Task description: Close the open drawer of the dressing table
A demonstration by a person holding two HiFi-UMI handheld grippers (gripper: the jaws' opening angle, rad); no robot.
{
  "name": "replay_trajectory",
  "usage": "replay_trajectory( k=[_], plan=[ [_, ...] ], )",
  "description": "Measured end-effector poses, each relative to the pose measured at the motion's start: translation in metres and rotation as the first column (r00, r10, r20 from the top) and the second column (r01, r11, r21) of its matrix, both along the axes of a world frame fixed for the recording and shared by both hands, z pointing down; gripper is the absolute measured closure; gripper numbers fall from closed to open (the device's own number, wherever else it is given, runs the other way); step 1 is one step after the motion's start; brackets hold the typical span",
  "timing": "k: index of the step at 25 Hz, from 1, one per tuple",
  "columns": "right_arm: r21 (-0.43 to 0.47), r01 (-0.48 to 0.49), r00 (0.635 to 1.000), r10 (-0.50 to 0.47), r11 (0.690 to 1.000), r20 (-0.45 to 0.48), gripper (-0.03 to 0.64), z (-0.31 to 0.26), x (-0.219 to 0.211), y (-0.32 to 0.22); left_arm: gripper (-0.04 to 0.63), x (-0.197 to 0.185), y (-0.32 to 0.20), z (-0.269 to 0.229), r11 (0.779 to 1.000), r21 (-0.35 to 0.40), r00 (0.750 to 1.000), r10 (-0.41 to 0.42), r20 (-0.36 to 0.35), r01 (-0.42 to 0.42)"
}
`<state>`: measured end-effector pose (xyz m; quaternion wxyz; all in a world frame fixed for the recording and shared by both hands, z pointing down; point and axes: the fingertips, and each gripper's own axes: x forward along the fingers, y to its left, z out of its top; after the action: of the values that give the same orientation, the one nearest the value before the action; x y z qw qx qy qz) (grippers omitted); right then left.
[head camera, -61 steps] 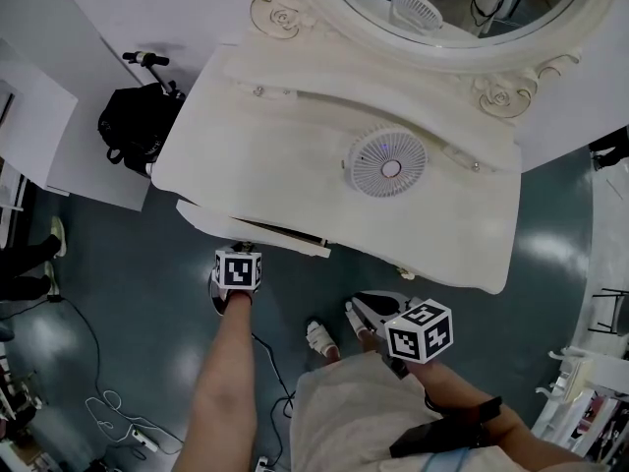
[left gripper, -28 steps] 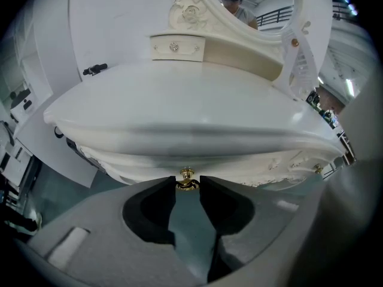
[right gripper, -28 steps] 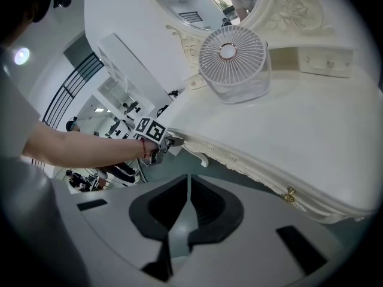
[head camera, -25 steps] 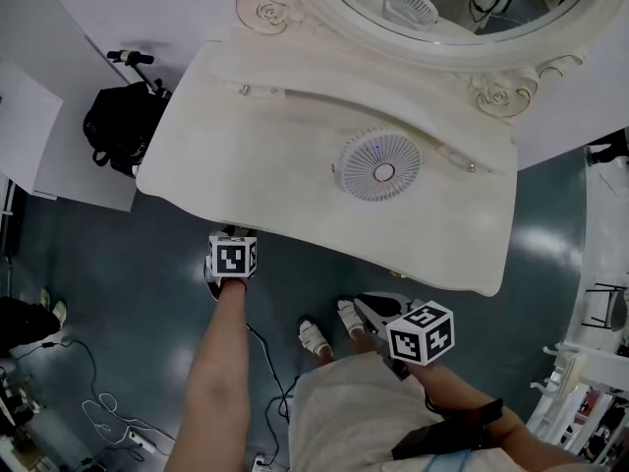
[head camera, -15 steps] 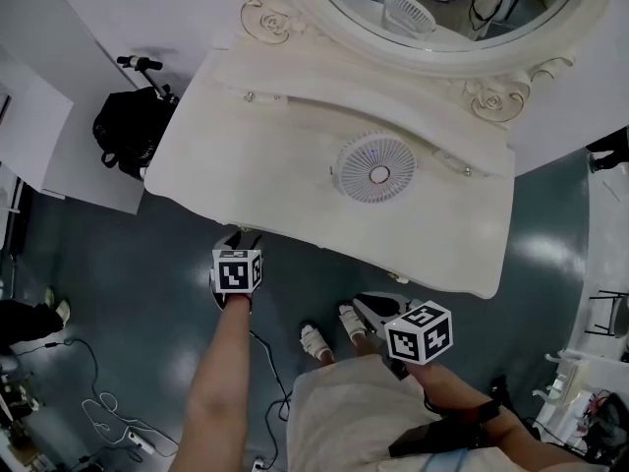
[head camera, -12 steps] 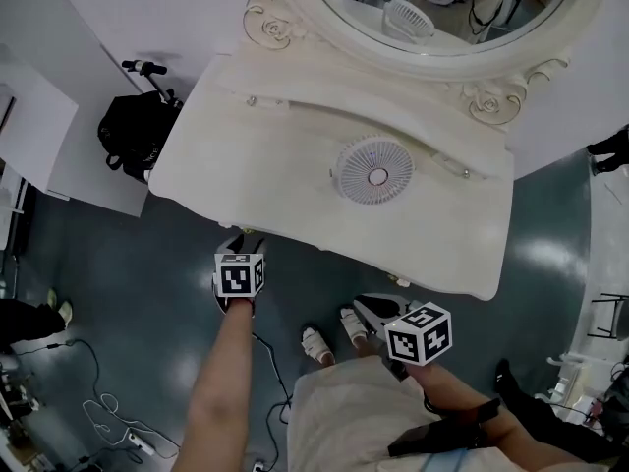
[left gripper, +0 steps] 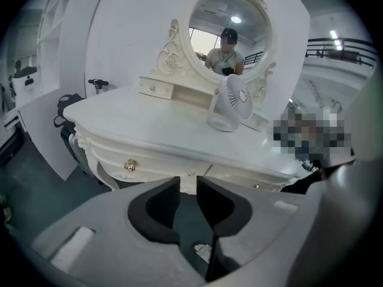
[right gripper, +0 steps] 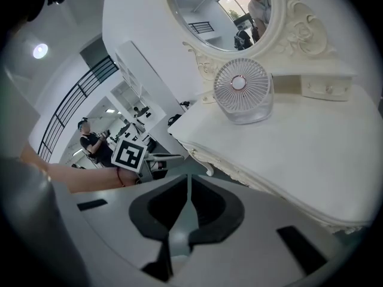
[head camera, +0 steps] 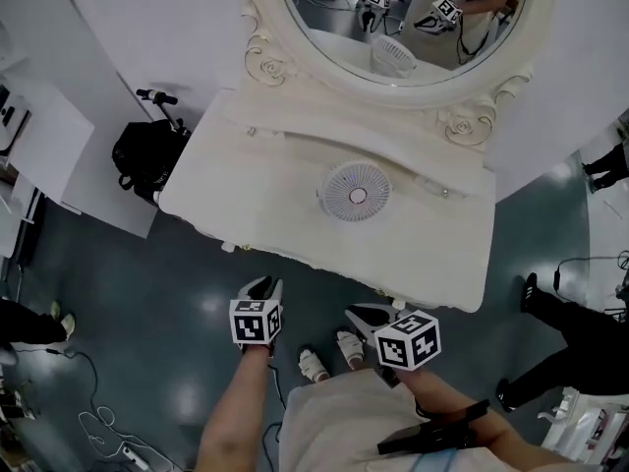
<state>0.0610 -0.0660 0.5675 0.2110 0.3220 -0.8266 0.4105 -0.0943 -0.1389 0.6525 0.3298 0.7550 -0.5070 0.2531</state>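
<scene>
Drawer [left gripper: 146, 161] sat flush w/ desk [left gripper: 143, 123]; task looked done.
L claw [left gripper: 187, 184] apart, just closing, empty; R claw [right gripper: 188, 183] together. Next: just back off.

The tabletop [head camera: 246, 180] lies mostly bare: 1 fan [head camera: 356, 193] stands at its middle, with open surface to its left, its right and in front of it. Behind, the mirror [head camera: 393, 18] and the low back drawers [left gripper: 157, 88] wall off the rear. The floor [head camera: 167, 283] along the front edge is free. A black bag [head camera: 145, 155] crowds the left end, and a bystander's legs [head camera: 590, 327] stand off the right end.
</scene>
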Motion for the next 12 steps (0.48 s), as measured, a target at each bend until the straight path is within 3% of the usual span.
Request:
replay_trajectory(
  k=[5, 12],
  plan=[
    [0.020, -0.001, 1.000, 0.001, 1.000, 0.013, 0.598, -0.011, 0.011, 0.004, 0.577, 0.037, 0.030, -0.024, 0.999, 0.014, 0.998, 0.033, -0.057, -0.033],
    [0.033, -0.008, 0.999, 0.006, 0.999, 0.040, 0.598, -0.025, 0.028, 0.013, 0.587, 0.081, 0.064, -0.063, 0.997, 0.044, 0.989, 0.071, -0.131, -0.066]
  ],
)
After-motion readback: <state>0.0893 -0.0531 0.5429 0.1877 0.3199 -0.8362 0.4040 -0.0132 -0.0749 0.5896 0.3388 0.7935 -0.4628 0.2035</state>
